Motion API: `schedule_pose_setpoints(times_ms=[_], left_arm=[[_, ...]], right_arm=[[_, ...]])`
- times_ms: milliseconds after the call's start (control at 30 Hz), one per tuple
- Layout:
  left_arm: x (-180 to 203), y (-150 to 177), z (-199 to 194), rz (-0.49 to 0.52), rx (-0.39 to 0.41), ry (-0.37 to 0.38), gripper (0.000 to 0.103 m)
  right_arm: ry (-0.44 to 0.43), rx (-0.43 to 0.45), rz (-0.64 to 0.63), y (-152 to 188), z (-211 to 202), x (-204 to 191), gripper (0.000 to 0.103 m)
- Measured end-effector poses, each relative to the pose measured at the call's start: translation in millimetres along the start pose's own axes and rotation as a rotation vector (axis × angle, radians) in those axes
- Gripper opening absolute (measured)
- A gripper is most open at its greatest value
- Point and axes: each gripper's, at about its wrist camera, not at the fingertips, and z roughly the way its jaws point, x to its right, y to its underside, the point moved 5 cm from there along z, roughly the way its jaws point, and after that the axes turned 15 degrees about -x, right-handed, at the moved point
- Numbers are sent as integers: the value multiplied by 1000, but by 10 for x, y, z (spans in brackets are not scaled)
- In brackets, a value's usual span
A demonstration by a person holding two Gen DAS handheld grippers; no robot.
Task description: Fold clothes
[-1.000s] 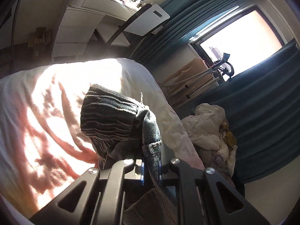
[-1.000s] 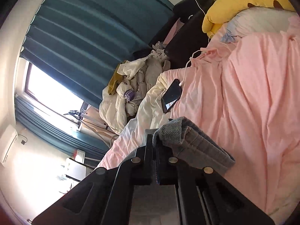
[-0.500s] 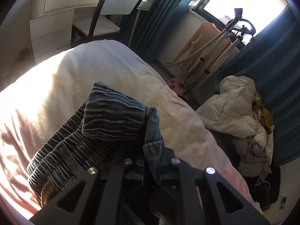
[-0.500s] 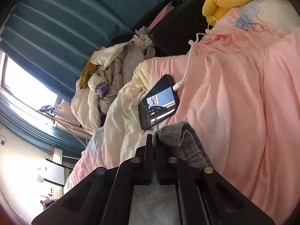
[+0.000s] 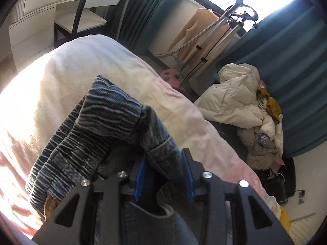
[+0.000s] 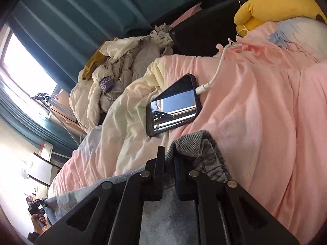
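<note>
The left tool [image 5: 163, 171] stands parted, its blue-lined fingers [image 5: 139, 180] apart with a fold of the jeans [image 5: 98, 126] running loosely between them; whether the pads still press the cloth I cannot tell. The jeans' gathered waistband bunches up ahead of that tool and drapes onto the bed [image 5: 67, 69], whose pale cover lies in sunlight. The right tool [image 6: 168, 161] is nearly closed, pinching a grey denim edge of the jeans [image 6: 196, 147] that humps over its right finger. Just beyond it a phone [image 6: 173, 106] lies on the pink cover [image 6: 255, 112], with a white cable [image 6: 216, 75] plugged in. A heap of pale coats [image 5: 241, 102] sits beside the bed under teal curtains [image 5: 286, 47].
</note>
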Motion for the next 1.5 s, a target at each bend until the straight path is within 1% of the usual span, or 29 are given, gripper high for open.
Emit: schedule_pose_setpoints(times_ms=[33,67,100,133,167,267,367,433,500,567,633,700,733,767,867,967,1000,1033,1100,1133,1200,1233,1267,1300,1333,1367,1400,1433,1500], left_arm=[[-3,74,-106,5,7,26,37],[-13,157,-209,2,18,48,41],[-47,254,-305,-6,30,66,48],[-82,351,-400,-13,41,83,50],[-131,459,-473,-22,50,97,51],[-364,792,-597,-99,60,163,52],[-635,1137,-583,-218,56,217,54],[-775,1345,-512,-279,51,252,54],[-897,1530,-416,-336,41,283,54],[-986,1666,-285,-371,19,311,54],[-1099,1744,-170,-411,17,375,54],[-1201,1760,-64,-439,25,380,54],[-1247,1761,-9,-449,28,376,54],[-1246,1731,12,-437,34,382,54],[-1237,1637,71,-396,53,401,54],[-1235,1541,126,-361,69,419,54],[-1251,1513,146,-366,71,436,54],[-1271,1489,168,-375,70,456,54],[-1287,1437,189,-375,70,472,54],[-1280,1416,198,-369,69,463,54],[-1234,1388,206,-333,68,412,53],[-1203,1350,205,-302,70,374,51],[-1172,1310,204,-271,73,337,43],[-1141,1269,202,-240,75,299,35],[-1134,1248,183,-227,81,286,30],[-1147,1241,158,-230,89,297,23],[-1168,1241,124,-249,94,320,16],[-1190,1241,89,-268,99,344,15],[-1193,1252,-54,-272,114,369,13]], right_arm=[[-5,14,-10,57,-87,-57,23],[-1,26,-19,138,-167,-112,27],[5,37,-25,229,-243,-169,28],[4,46,-28,324,-308,-223,28],[-5,52,-27,423,-362,-272,28],[-53,34,-6,731,-442,-415,29],[-96,-9,47,1068,-441,-534,31],[-134,-39,92,1275,-428,-592,32],[-159,-54,139,1452,-425,-605,36],[-184,-71,178,1618,-418,-606,46],[-200,-101,215,1765,-415,-550,52],[-232,-117,251,1890,-440,-455,64],[-231,-125,266,1942,-439,-395,76],[-220,-137,287,1992,-420,-327,78],[-281,-168,406,2062,-312,-129,78],[-247,-189,435,2042,-162,-41,78],[-255,-195,445,2038,-101,-27,78],[-276,-198,460,2030,-37,-16,77],[-316,-204,485,1999,85,-4,77],[-324,-199,481,1957,126,-13,75],[-338,-185,470,1866,200,-34,65],[-319,-173,453,1806,221,-47,58],[-290,-165,433,1749,237,-58,51],[-267,-155,423,1707,248,-63,46],[-245,-145,414,1667,256,-67,33],[-240,-131,407,1653,242,-80,24],[-237,-116,400,1643,224,-95,22],[-234,-101,393,1634,205,-110,17],[-225,-80,354,1619,124,-186,14]])
